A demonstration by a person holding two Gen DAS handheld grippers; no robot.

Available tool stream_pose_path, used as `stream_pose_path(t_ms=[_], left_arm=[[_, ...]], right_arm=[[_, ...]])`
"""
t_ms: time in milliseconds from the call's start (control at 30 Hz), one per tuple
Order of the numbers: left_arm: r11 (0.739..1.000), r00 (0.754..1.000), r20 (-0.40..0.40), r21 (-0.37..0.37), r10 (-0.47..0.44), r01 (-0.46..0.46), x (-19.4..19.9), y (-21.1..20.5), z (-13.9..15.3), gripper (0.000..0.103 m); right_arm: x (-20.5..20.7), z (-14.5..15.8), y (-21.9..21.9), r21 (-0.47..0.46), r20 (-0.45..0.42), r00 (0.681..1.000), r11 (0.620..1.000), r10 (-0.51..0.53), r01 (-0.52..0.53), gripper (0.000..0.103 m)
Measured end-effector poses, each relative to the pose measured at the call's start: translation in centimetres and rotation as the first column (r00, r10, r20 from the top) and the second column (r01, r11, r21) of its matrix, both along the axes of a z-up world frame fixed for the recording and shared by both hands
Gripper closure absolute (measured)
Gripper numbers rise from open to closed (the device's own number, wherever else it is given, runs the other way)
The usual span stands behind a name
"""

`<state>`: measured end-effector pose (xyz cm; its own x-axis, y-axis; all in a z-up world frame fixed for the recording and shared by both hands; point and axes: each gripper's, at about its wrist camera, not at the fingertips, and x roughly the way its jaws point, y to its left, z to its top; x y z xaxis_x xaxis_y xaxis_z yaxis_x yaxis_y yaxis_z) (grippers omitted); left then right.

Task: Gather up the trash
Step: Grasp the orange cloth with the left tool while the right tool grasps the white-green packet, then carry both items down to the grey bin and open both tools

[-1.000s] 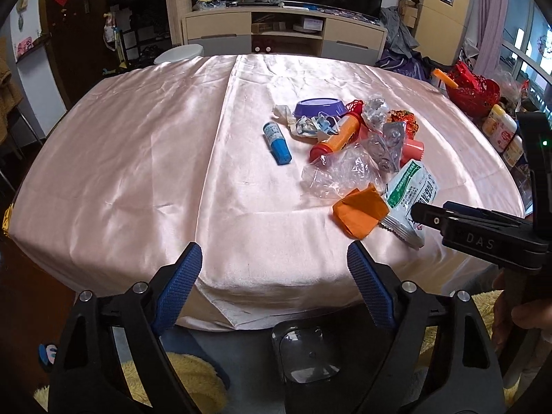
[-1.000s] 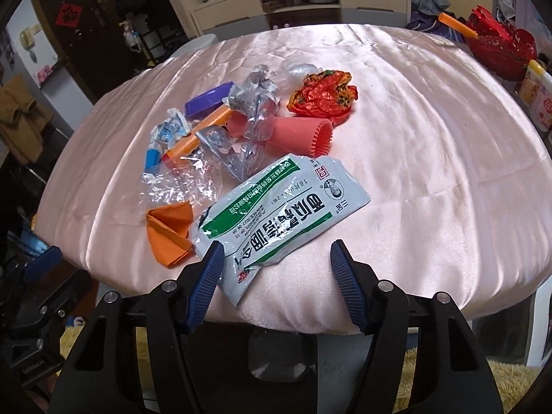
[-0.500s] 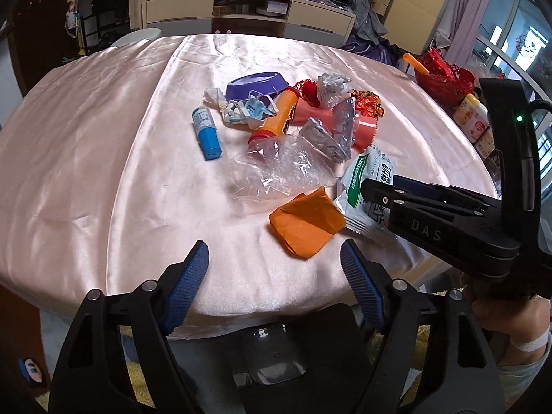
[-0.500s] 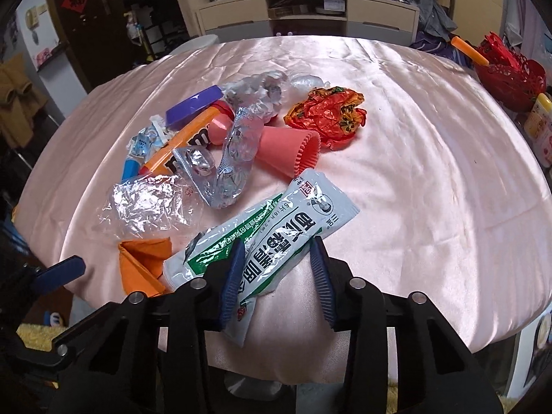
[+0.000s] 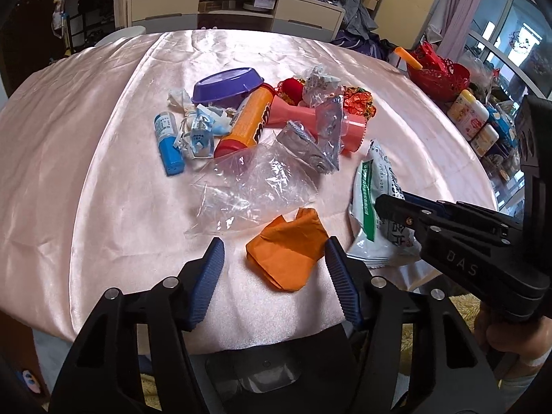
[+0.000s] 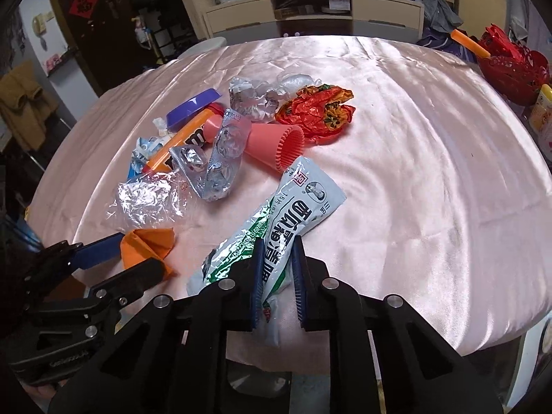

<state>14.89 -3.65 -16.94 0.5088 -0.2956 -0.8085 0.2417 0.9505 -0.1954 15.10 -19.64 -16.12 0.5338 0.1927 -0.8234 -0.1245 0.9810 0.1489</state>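
Trash lies in a heap on a round table under a pink satin cloth (image 5: 86, 179). My right gripper (image 6: 277, 257) is shut on a white and green foil packet (image 6: 296, 207), which crumples between its blue pads; the packet also shows in the left wrist view (image 5: 374, 200). My left gripper (image 5: 272, 252) is open around a folded orange paper (image 5: 288, 253) near the table's front edge, its pads on either side. Clear plastic wrap (image 5: 255, 186) lies just behind the orange paper.
Further back lie an orange tube (image 5: 246, 120), a blue bottle (image 5: 169, 141), a purple bowl (image 5: 227, 84), a pink ribbed cup (image 6: 276, 146), silver foil wrappers (image 6: 220, 162) and a red-orange crumpled wrapper (image 6: 315, 110). A red basket (image 5: 438, 72) and bottles stand at the right.
My right gripper has closed on the foil packet, crumpling it. My left gripper has moved forward and right until its open fingers flank the orange paper.
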Motion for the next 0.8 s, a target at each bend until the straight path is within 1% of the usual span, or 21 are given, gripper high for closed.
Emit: stream_pose_path(t_ms=[33,67,100,133,233,300,333,533,700,800], left_arm=[[1.0,1.0,0.003,0.006,-0.005,0.004,0.0,-0.2,0.0,0.057],[1.0,1.0,0.004,0.011,-0.006,0.006,0.0,-0.2,0.0,0.062],[1.0,1.0,0.005,0.013,-0.001,0.001,0.0,-0.3,0.0,0.072],[1.0,1.0,0.002,0.009,0.002,-0.002,0.0,-0.2,-0.1,0.078],[1.0,1.0,-0.007,-0.009,-0.005,0.005,-0.4,0.0,-0.1,0.087],[1.0,1.0,-0.01,-0.023,-0.003,0.003,-0.9,0.2,0.0,0.095],[1.0,1.0,-0.007,-0.022,-0.001,0.001,-1.2,0.3,0.1,0.096],[1.0,1.0,0.016,-0.002,0.003,-0.003,-4.0,0.6,1.2,0.098],[1.0,0.998,0.056,0.03,0.0,-0.001,-6.9,0.5,2.7,0.098],[0.999,0.998,0.064,0.042,-0.005,0.002,-8.8,0.8,3.2,0.098]], right_arm=[[-0.1,0.0,-0.3,-0.005,0.001,1.0,1.0,-0.005,0.005,0.087],[-0.2,0.0,-0.5,-0.005,0.001,1.0,1.0,-0.009,0.009,0.087],[-0.4,0.0,-0.7,-0.005,0.001,1.0,1.0,-0.012,0.012,0.087],[-0.6,0.0,-0.9,-0.007,0.003,1.0,1.0,-0.013,0.013,0.088],[-1.3,0.0,-1.1,0.0,0.013,1.0,1.0,-0.013,0.013,0.089],[-1.8,0.0,-1.3,0.011,0.016,1.0,1.0,-0.009,0.008,0.089],[-2.1,0.0,-1.3,0.017,0.016,1.0,1.0,-0.007,0.006,0.089],[-5.1,0.6,-1.1,0.038,0.019,0.999,0.999,0.03,-0.03,0.09],[-8.1,2.0,-0.5,0.027,0.048,0.997,0.998,0.063,-0.064,0.09],[-10.0,2.4,0.0,0.017,0.055,0.995,0.996,0.089,-0.09,0.09]])
